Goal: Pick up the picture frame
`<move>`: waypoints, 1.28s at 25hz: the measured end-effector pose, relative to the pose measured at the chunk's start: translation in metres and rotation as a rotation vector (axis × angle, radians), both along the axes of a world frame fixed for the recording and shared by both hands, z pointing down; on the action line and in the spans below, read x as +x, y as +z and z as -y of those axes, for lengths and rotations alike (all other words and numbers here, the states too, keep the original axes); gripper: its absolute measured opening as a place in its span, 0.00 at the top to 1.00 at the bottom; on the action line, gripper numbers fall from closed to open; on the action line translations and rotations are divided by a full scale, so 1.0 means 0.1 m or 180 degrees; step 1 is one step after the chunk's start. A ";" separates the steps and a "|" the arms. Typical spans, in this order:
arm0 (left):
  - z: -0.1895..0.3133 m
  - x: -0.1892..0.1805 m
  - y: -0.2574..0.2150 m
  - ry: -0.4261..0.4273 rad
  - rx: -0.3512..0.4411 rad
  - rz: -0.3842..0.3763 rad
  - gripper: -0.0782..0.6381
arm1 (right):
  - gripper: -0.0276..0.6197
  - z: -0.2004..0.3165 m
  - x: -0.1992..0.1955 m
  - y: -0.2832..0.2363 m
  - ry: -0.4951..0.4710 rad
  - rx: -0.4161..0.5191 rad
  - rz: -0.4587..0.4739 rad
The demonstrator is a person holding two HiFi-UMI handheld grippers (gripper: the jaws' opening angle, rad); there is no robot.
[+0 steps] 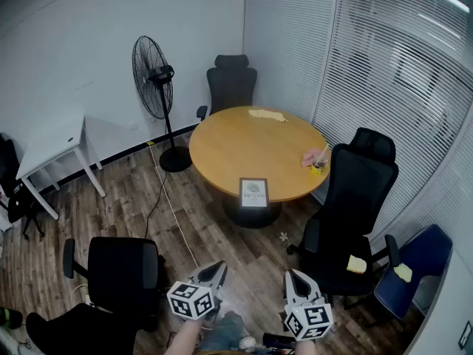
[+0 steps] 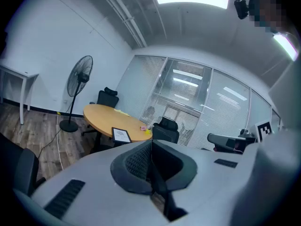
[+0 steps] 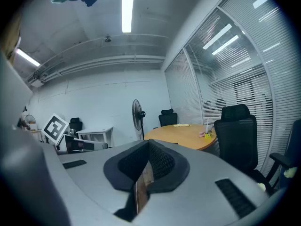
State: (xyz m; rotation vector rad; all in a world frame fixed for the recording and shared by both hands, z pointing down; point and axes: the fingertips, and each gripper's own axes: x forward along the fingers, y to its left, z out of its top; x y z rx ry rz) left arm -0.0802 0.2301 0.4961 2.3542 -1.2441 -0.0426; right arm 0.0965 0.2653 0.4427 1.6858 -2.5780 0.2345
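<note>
The picture frame (image 1: 253,192), dark-edged with a white print, stands at the near edge of the round wooden table (image 1: 229,150). It also shows in the left gripper view as a small picture frame (image 2: 121,134) on the table's rim. My left gripper (image 1: 219,268) and right gripper (image 1: 293,276) are low in the head view, well short of the table, over the wooden floor. Both are shut with nothing between the jaws. In its own view the left gripper (image 2: 151,147) shows its jaws pressed together. The right gripper (image 3: 145,150) shows only a thin slit.
A black office chair (image 1: 353,198) stands at the table's right, another chair (image 1: 230,82) behind it, and a third chair (image 1: 122,272) is close on my left. A standing fan (image 1: 155,87), white desk (image 1: 52,143), blue chair (image 1: 417,265) and a floor cable (image 1: 174,209) are around.
</note>
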 end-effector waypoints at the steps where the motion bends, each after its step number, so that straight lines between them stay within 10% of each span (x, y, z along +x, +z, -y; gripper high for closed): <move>1: 0.00 0.00 -0.01 0.0010 -0.0002 -0.0030 0.85 | 0.94 -0.01 0.00 0.00 -0.0003 -0.0004 -0.0008; 6: -0.02 0.02 -0.02 0.0110 -0.0083 -0.0204 0.71 | 0.94 -0.05 -0.02 0.04 -0.0003 -0.0021 -0.0045; 20: 0.21 0.10 0.06 0.0083 -0.0139 -0.0016 0.70 | 0.94 0.16 -0.05 0.13 -0.0168 -0.0057 -0.0155; 32: 1.76 0.25 0.42 0.0201 -0.0463 -0.0232 0.67 | 0.94 1.71 0.03 0.49 -0.0218 -0.0374 -0.0275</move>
